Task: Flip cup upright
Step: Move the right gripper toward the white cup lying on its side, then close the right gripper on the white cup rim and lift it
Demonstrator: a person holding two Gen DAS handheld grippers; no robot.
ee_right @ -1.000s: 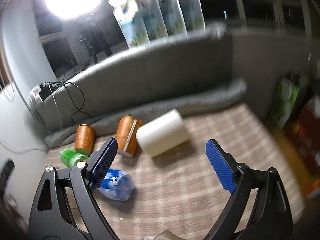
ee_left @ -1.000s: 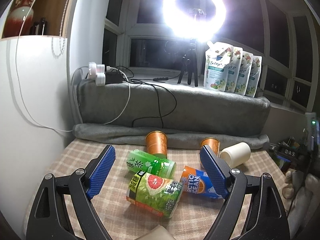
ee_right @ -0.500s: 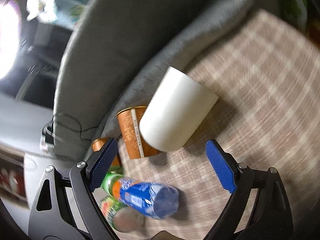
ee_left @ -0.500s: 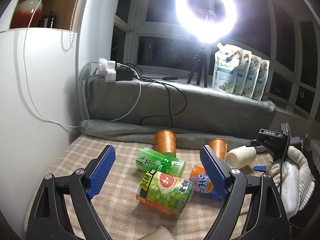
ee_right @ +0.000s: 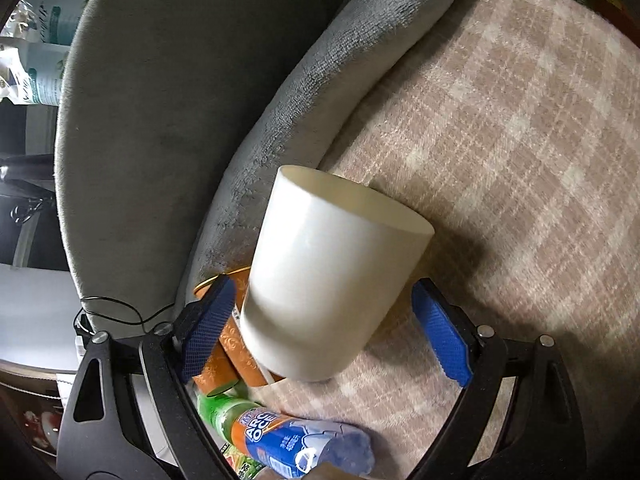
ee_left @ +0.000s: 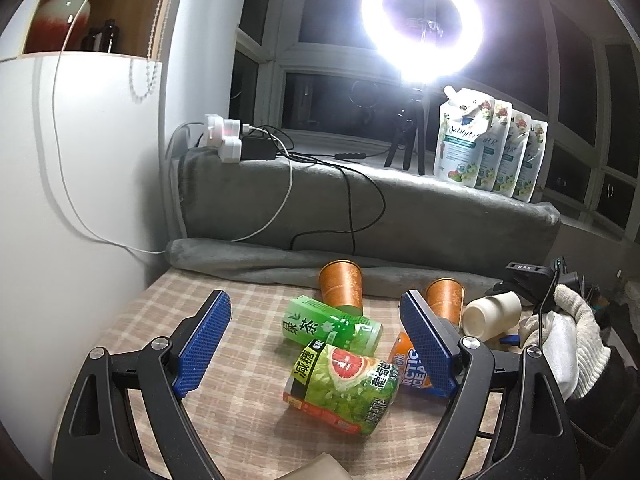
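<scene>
A white cup (ee_right: 332,276) lies on its side on the checked cloth, its base toward my right gripper (ee_right: 324,328). That gripper is open, rolled sideways, with the cup's base between its blue pads but not touched. In the left wrist view the cup (ee_left: 492,314) lies at the right with a gloved hand (ee_left: 568,336) behind it. My left gripper (ee_left: 316,344) is open and empty, held above the cans.
Two orange cups (ee_left: 341,288) (ee_left: 444,300) stand by the grey rolled blanket (ee_left: 248,264). A green tea can (ee_left: 332,326), a grapefruit can (ee_left: 344,388) and an Arctic Ocean can (ee_right: 296,444) lie on the cloth. A ring light (ee_left: 420,28) and pouches (ee_left: 488,148) stand on the sill.
My right gripper has rolled sideways and moved in until its open pads flank the white cup's base. The left gripper has drifted slightly; the gloved hand came into its view.
</scene>
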